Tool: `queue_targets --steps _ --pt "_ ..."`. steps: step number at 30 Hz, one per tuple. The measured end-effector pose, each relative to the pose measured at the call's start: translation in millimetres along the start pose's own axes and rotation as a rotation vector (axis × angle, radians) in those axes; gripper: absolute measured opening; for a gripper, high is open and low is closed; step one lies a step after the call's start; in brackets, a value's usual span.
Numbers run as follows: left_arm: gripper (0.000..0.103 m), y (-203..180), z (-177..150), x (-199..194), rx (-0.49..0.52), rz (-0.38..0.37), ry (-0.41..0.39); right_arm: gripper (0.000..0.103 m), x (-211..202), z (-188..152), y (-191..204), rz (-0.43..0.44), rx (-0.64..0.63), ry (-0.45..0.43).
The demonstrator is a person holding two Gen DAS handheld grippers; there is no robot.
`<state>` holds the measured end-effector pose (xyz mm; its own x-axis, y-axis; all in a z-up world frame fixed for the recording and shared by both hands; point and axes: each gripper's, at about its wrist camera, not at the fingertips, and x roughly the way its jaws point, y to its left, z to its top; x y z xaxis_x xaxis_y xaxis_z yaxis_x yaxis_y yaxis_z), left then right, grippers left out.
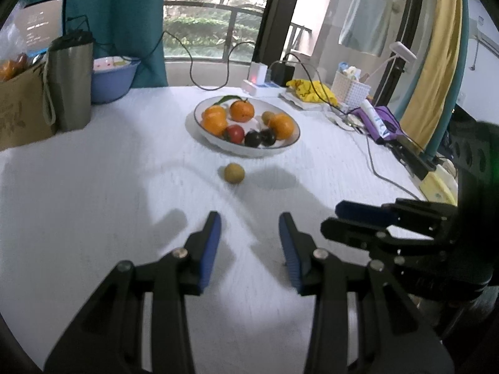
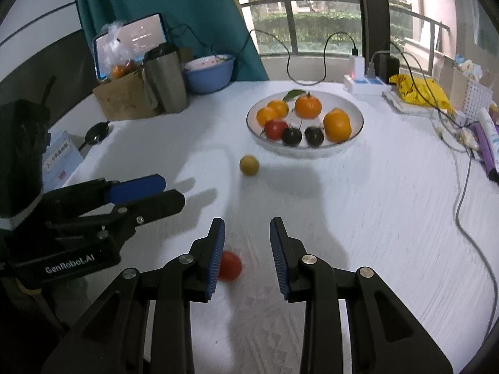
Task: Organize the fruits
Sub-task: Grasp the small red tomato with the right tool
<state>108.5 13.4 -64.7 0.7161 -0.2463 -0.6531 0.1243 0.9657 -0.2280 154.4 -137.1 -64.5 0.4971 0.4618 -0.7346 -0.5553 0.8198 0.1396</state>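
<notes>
A white plate (image 1: pixel 291 143) (image 2: pixel 355 112) on the white table holds several oranges (image 1: pixel 241 110) (image 2: pixel 337 124), a red fruit (image 1: pixel 234 133) (image 2: pixel 276 128) and two dark plums (image 1: pixel 253 138) (image 2: pixel 292 135). A small yellow-brown fruit (image 1: pixel 234 173) (image 2: pixel 249 165) lies loose on the table in front of the plate. A small red fruit (image 2: pixel 230 265) lies under my right gripper (image 2: pixel 247 229), beside its left finger. My left gripper (image 1: pixel 249 221) is open and empty, short of the yellow-brown fruit. My right gripper is open and empty; it also shows in the left wrist view (image 1: pixel 338 218).
At the back left stand a steel tumbler (image 1: pixel 70 84) (image 2: pixel 165 78), a blue bowl (image 1: pixel 113 78) (image 2: pixel 209 74), a brown paper bag (image 1: pixel 21 106) (image 2: pixel 124 96) and a tablet (image 2: pixel 131 40). A power strip (image 2: pixel 366 82), cables, a white basket (image 1: pixel 351 88) and a purple tube (image 2: pixel 483 149) crowd the right.
</notes>
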Motion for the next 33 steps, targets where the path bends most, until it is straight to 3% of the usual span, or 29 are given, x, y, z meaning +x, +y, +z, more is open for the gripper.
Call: queue_targets --steps 12,26,33 --pt "0.04 3 -15 -3 -0.007 0.024 0.031 0.032 12 -20 10 0.045 -0.003 0.047" --pt "0.04 6 -8 17 -0.01 0.049 0.068 0.032 32 -25 8 0.114 -0.013 0.096" --pt "0.04 1 2 31 0.003 0.058 0.088 0.03 30 -17 -2 0.13 -0.012 0.066"
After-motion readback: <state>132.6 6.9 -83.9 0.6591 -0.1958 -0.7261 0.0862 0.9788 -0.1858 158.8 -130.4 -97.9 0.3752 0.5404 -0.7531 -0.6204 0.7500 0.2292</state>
